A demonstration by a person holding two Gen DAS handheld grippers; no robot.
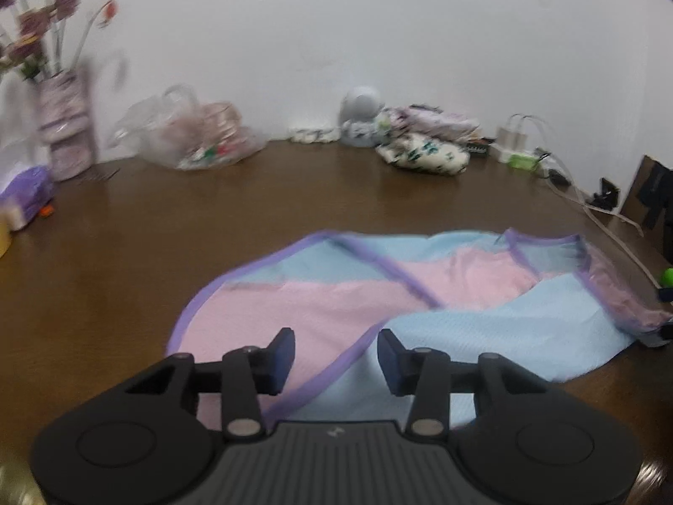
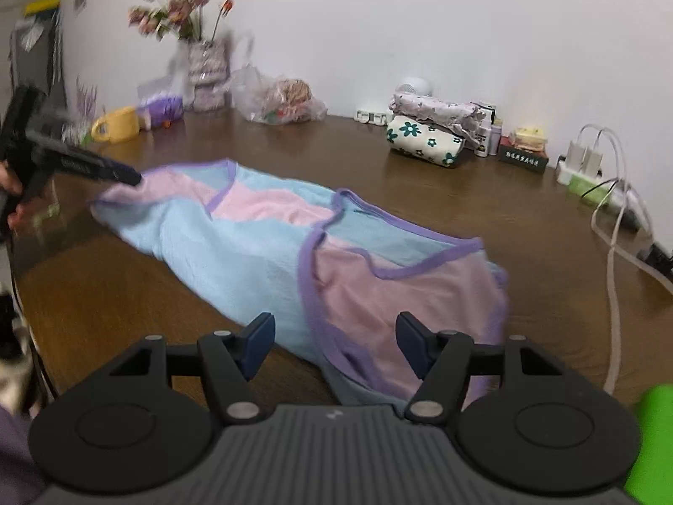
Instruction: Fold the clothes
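The left gripper [image 1: 335,355] and right gripper [image 2: 335,343] both hover open and empty over the garment [image 2: 260,248] spread on the table [image 2: 126,294] — soft, light, floppy — best pinched at its purple hem

Plain white wall [image 1: 378,33] fills the upper frame in both views. Dark brown wooden table [image 1: 126,252] spans the middle, glossy, soft reflections. Upper left: vase [image 2: 208,71] of pink flowers against the wall, yellow mug [image 2: 117,124] just left of it. Clear plastic bag [image 2: 277,99] center-left. Right edge: white power strip [image 2: 582,168] with cables trailing down. Light even, indoor.
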